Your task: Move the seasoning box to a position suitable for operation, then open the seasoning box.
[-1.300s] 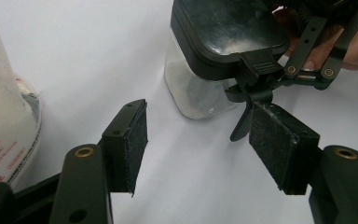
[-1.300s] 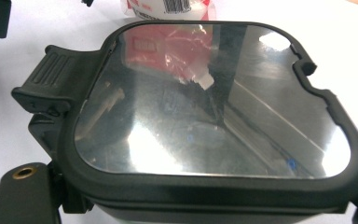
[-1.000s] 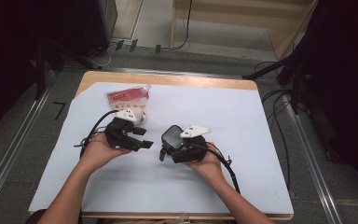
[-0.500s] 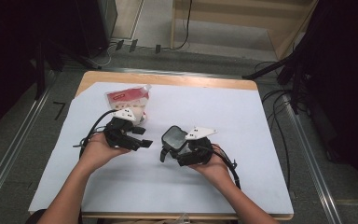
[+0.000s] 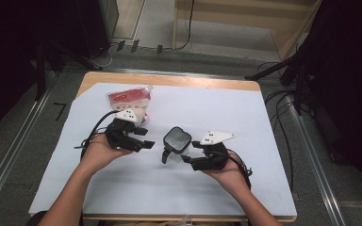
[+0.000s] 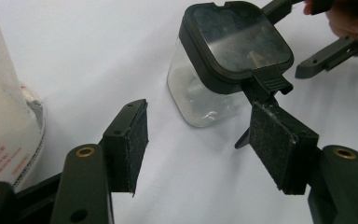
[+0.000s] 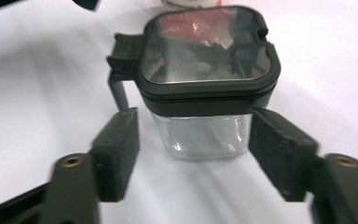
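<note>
— Where is the jar?

— The clear jar (image 5: 176,143) with the black lid (image 7: 207,46) stands at the centre of the high view, on the white sheet (image 5: 217,113), between the two grippers.

— And the right gripper (image 5: 188,159)?

— Its jaws have just been closing. The jar sits between them; the right pad (image 7: 279,149) looks to be against the glass, the left one stands just clear.

— The left gripper (image 5: 143,141)?

— Released, nothing between its pads. A red-and-white bag (image 5: 128,100) lies at upper left.
</note>
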